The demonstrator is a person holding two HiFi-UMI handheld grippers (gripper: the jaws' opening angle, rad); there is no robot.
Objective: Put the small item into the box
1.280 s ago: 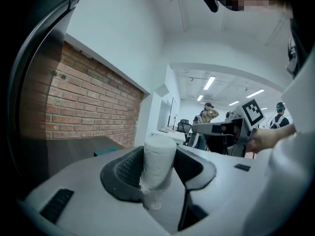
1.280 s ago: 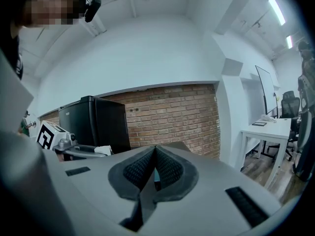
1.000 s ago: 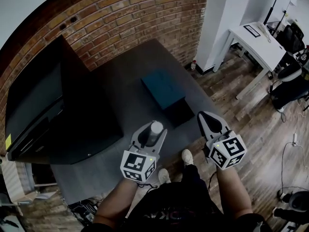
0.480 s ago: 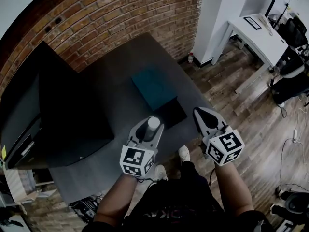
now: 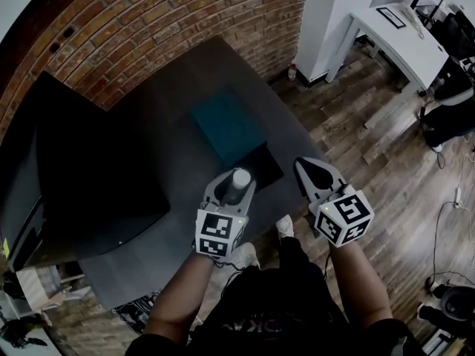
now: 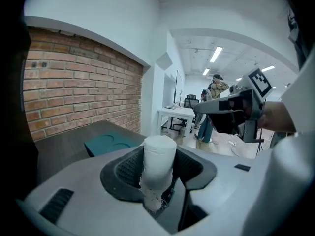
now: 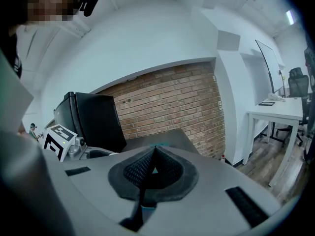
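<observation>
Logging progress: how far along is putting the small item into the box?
Done: the white roll is picked up, clamped in the left gripper. In hand: it hangs short of the teal box. Left: reaching the box and releasing it inside. The right gripper is shut, empty.

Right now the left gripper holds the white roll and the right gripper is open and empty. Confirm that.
Wrong on one point: the right gripper is shut, not open. The right gripper view shows its jaws closed together, empty. The left gripper does hold the white roll.
</observation>
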